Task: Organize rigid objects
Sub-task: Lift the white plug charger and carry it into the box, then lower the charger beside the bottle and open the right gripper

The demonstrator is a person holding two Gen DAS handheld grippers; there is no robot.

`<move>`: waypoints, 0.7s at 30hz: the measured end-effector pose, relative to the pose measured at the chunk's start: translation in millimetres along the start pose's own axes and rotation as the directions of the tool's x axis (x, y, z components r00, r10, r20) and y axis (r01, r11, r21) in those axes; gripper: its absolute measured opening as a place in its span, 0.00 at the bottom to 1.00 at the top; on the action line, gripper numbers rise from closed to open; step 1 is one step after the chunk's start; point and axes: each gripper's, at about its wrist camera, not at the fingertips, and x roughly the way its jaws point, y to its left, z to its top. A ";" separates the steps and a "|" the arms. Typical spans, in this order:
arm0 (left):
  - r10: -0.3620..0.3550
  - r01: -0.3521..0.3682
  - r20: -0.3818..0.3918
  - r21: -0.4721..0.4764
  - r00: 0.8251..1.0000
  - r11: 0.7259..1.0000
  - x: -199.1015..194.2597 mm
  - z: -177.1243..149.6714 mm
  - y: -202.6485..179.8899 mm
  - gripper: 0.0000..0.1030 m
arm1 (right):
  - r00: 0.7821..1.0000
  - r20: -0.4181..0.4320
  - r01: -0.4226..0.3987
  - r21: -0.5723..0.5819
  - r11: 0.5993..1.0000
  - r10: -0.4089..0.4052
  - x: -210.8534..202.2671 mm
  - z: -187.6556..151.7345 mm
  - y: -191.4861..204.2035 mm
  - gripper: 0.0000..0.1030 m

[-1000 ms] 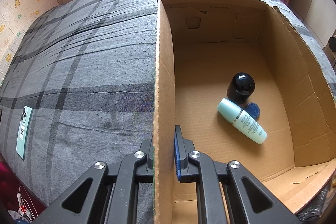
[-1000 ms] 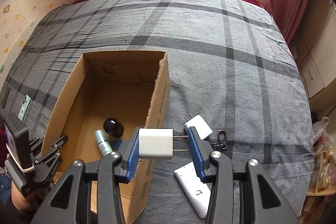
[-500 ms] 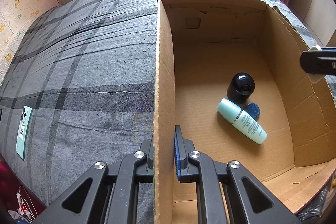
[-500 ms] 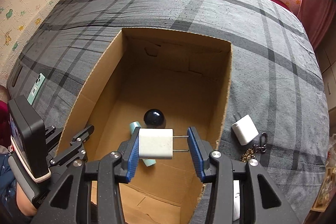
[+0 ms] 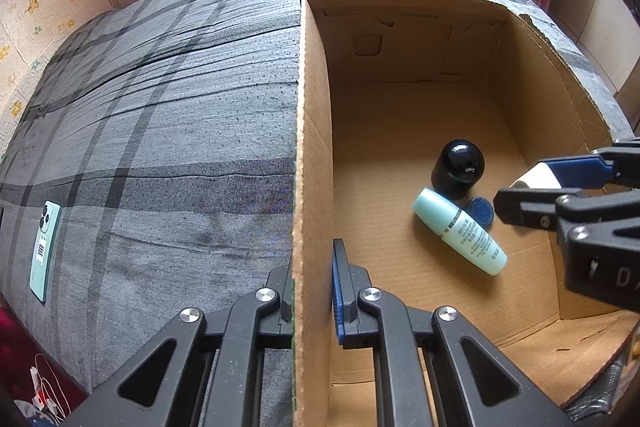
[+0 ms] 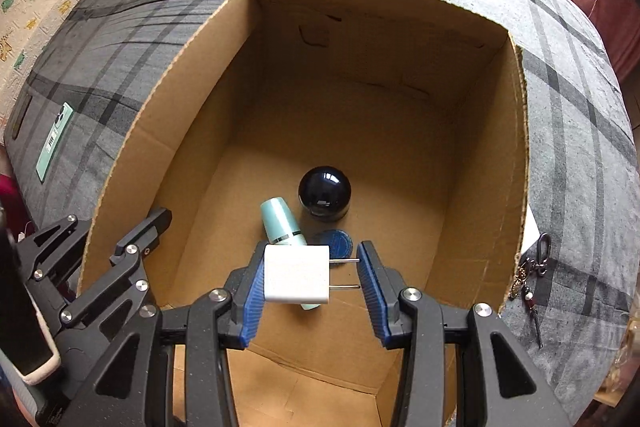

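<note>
An open cardboard box (image 5: 316,147) lies on the grey plaid bed. My left gripper (image 5: 314,267) is shut on the box's left wall, one finger inside and one outside. On the box floor lie a dark round-topped bottle (image 6: 324,195), a mint bottle (image 6: 280,223) on its side and a small blue cap (image 6: 334,243). My right gripper (image 6: 310,267) hangs over the box's inside, shut on a white charger plug (image 6: 296,275) whose two prongs point at the right finger. In the left wrist view the right gripper (image 5: 560,183) reaches in from the right with the charger (image 5: 536,179).
A mint phone (image 5: 44,251) lies face down on the bed to the left of the box. A keychain (image 6: 532,267) and a white object (image 6: 530,231), partly hidden by the box's right wall, lie on the bed to the right.
My right gripper has carried the charger leftward and down, from outside the box's right wall to over its inside. It came into the left wrist view. The left gripper has kept still.
</note>
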 end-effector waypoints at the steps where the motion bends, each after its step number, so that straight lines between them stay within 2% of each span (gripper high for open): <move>1: 0.000 0.000 0.000 0.000 1.000 1.000 0.0 0.1 -0.2 0.12 | 1.000 -0.013 0.005 -0.001 1.000 -0.005 4.5 0.8 0.7 0.45; 10: 0.001 -0.001 0.001 0.001 1.000 1.000 -0.2 -0.4 -0.8 0.12 | 0.997 -0.075 0.029 0.001 1.000 -0.029 28.3 -1.3 1.1 0.45; 21: 0.003 -0.003 0.001 0.005 1.000 1.000 -0.4 -1.0 -1.5 0.12 | 0.996 -0.085 0.022 0.009 1.000 -0.022 35.6 1.3 -4.1 0.46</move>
